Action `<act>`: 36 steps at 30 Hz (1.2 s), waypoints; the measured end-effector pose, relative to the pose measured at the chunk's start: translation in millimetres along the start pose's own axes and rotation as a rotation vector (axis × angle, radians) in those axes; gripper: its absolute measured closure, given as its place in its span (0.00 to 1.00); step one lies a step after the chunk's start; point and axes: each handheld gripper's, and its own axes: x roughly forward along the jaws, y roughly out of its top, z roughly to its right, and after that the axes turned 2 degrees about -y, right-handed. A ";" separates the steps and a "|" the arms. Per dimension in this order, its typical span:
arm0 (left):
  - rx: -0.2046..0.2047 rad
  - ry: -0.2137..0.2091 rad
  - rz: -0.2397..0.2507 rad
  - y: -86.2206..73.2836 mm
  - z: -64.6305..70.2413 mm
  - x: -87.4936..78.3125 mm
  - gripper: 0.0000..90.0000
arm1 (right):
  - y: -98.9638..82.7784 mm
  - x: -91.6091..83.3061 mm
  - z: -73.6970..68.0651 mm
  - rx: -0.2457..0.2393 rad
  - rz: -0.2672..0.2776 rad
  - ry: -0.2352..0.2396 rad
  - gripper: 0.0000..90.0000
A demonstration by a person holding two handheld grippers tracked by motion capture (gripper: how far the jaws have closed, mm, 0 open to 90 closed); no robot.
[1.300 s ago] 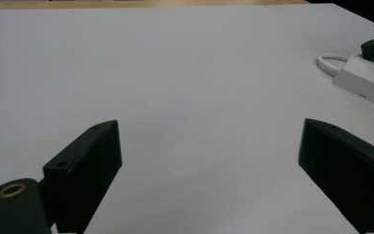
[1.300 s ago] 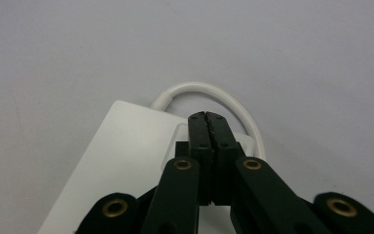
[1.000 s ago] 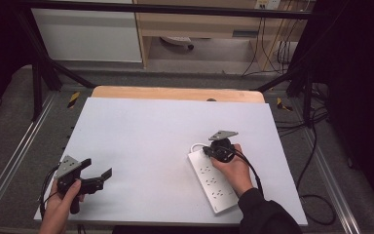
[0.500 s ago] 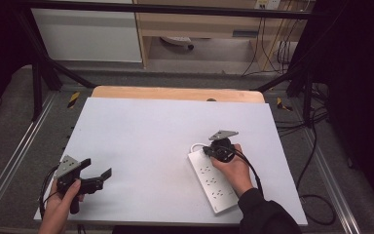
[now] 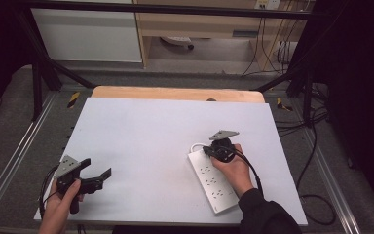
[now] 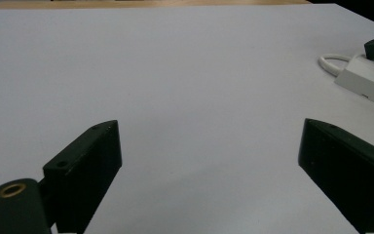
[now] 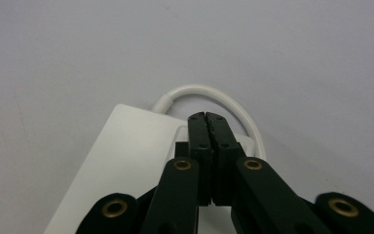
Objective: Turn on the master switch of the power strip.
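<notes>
Your right gripper (image 5: pixel 213 151) sits over the far end of the white power strip (image 5: pixel 213 181), which lies on the white table (image 5: pixel 156 136) at its right side, angled with its near end toward the table's front edge. In the right gripper view, the two black jaws are pressed together with no gap, their tips above the strip's end face next to the white cord loop (image 7: pixel 219 100). You cannot tell whether the tips touch the strip. Your right hand (image 5: pixel 233 168) rests over the strip's middle.

Your left gripper (image 5: pixel 95 175) is near the table's front left corner, held in your left hand (image 5: pixel 63 200). Its jaws stand wide apart with bare tabletop between them, well apart from the strip.
</notes>
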 end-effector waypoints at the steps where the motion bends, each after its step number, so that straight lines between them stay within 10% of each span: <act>1: 0.001 0.000 0.000 0.0 0.0 0.0 0.10 | 0.1 -0.3 0.1 -0.003 -0.003 0.001 1.00; 26: 0.006 0.005 -0.002 0.2 -0.6 -0.2 0.10 | 4.2 -2.2 -1.1 0.022 0.040 0.037 0.95; 36: 0.004 0.010 -0.004 0.1 0.0 0.7 0.10 | 11.6 -4.7 -1.2 0.050 0.052 0.031 0.58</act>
